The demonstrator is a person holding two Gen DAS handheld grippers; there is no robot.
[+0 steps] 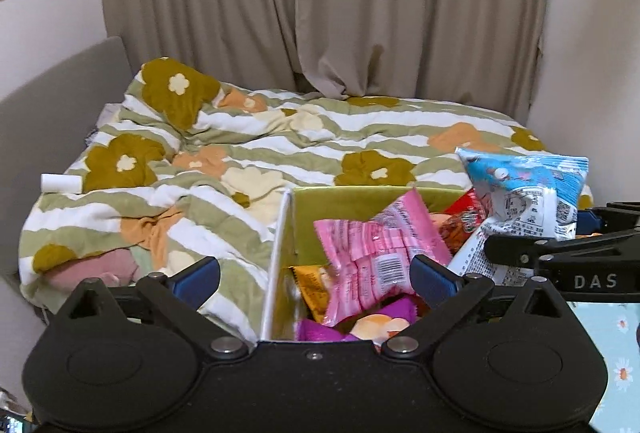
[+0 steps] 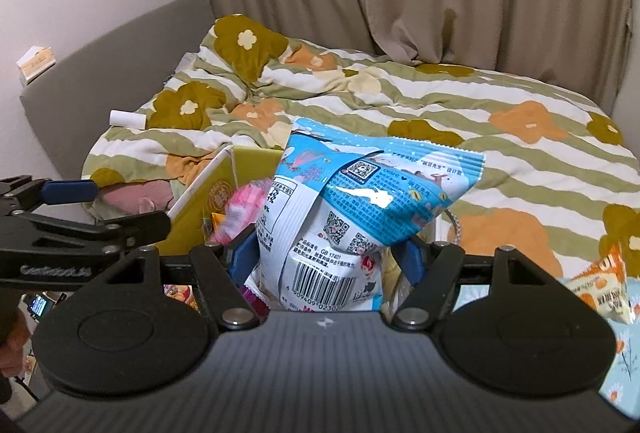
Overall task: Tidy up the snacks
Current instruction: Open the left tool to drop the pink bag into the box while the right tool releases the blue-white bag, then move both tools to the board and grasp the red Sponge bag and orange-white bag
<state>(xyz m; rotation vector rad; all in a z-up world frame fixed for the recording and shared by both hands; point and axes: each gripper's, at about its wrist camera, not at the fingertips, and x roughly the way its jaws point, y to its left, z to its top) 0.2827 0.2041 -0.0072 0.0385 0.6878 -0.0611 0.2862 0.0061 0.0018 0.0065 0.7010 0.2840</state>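
Observation:
A yellow-green cardboard box (image 1: 352, 199) stands in front of the bed and holds several snack packs: a pink bag (image 1: 380, 253), an orange pack (image 1: 312, 283), a purple pack (image 1: 320, 331) and a red one (image 1: 464, 217). My left gripper (image 1: 316, 275) is open and empty, straddling the box's left wall. My right gripper (image 2: 326, 259) is shut on a blue and white snack bag (image 2: 360, 201) and holds it over the box; the bag also shows in the left wrist view (image 1: 524, 193). The box (image 2: 218, 189) sits left of the bag.
A bed with a flowered striped quilt (image 1: 280, 137) fills the space behind the box, with a white tube (image 1: 60, 181) on its left. An orange snack pack (image 2: 600, 285) lies at the right on a light blue flowered cloth (image 1: 612, 353). Curtains (image 1: 320, 1) hang behind.

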